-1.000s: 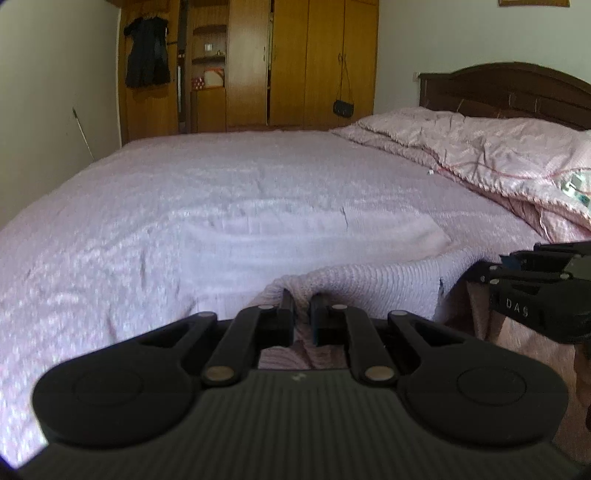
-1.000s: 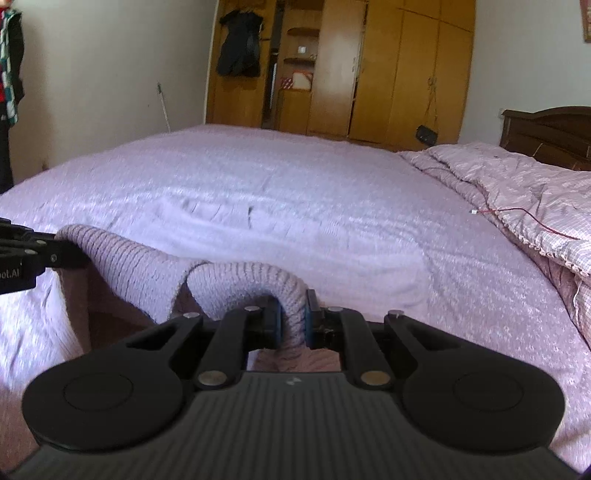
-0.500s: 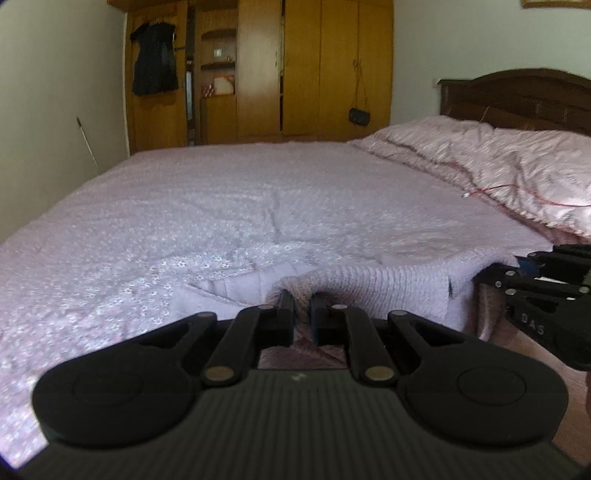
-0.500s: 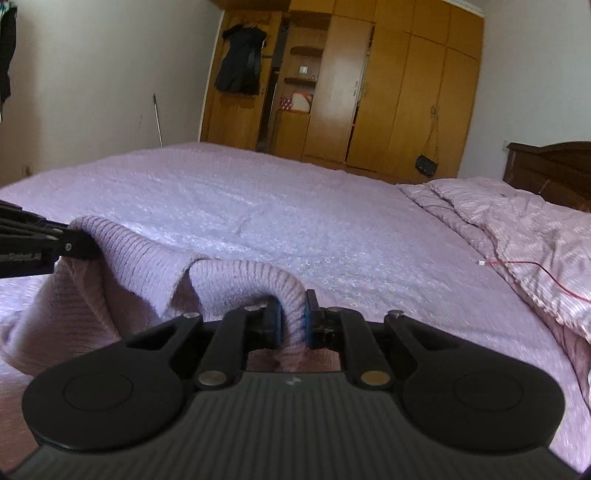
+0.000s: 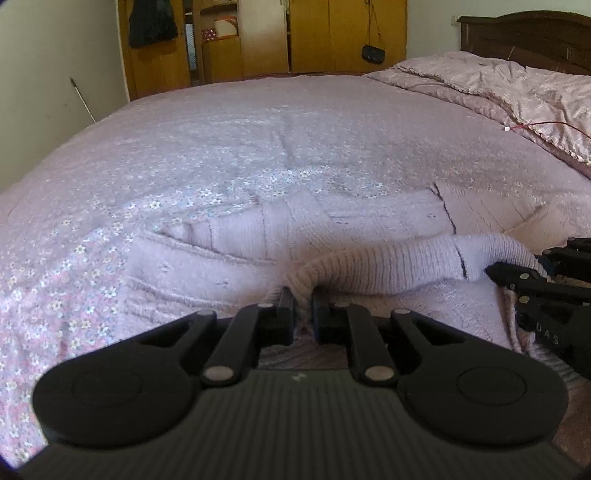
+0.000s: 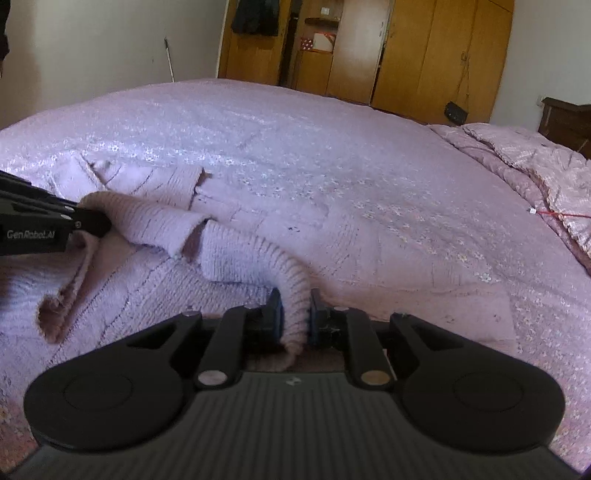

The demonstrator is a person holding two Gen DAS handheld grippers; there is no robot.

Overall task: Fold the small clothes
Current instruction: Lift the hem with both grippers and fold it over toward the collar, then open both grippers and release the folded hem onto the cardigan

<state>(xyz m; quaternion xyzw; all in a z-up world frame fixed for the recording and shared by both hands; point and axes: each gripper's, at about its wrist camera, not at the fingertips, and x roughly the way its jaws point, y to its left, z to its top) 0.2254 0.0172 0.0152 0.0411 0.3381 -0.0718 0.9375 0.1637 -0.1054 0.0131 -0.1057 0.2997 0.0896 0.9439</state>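
The lilac knitted sweater (image 5: 258, 254) lies spread on the bed (image 5: 258, 147), its near ribbed hem (image 6: 236, 240) lifted off the rest of the knit and strung between your two tools. Your left hand-held gripper (image 5: 303, 310) is clamped on a fold of that hem at the near left. Your right hand-held gripper (image 6: 294, 310) is clamped on the hem too, at the near right. A pink quilt (image 5: 517, 88) is bunched at the far right, by the dark headboard (image 5: 524, 33). A wooden wardrobe (image 6: 424, 48) stands beyond the bed.
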